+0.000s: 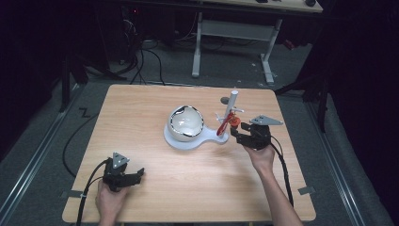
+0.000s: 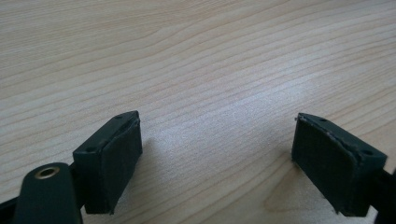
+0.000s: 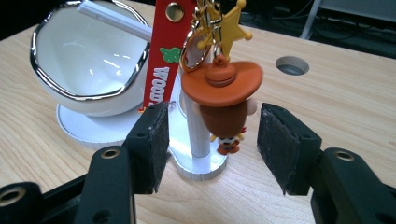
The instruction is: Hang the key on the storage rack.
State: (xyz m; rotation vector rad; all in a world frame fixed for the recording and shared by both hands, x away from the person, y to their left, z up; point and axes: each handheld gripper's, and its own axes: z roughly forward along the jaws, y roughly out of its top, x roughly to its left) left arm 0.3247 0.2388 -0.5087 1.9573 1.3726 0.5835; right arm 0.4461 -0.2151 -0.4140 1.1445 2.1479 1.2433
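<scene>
On the worktop (image 1: 141,122), the keychain figure (image 3: 224,93) hangs from the white stand (image 3: 198,140) at about 3 o'clock of the white bowl (image 1: 186,123). The right gripper (image 3: 212,144) has its jaws parted on either side of the figure, not pressing it. The left gripper (image 2: 217,158) rests at 7 o'clock, jaws wide apart over bare wood.

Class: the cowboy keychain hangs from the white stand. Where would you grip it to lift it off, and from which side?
Grip the cowboy figure under its hat brim, from the open side where the right gripper already faces it. The white post blocks the far side, and the brim probably stops the pads slipping.
</scene>
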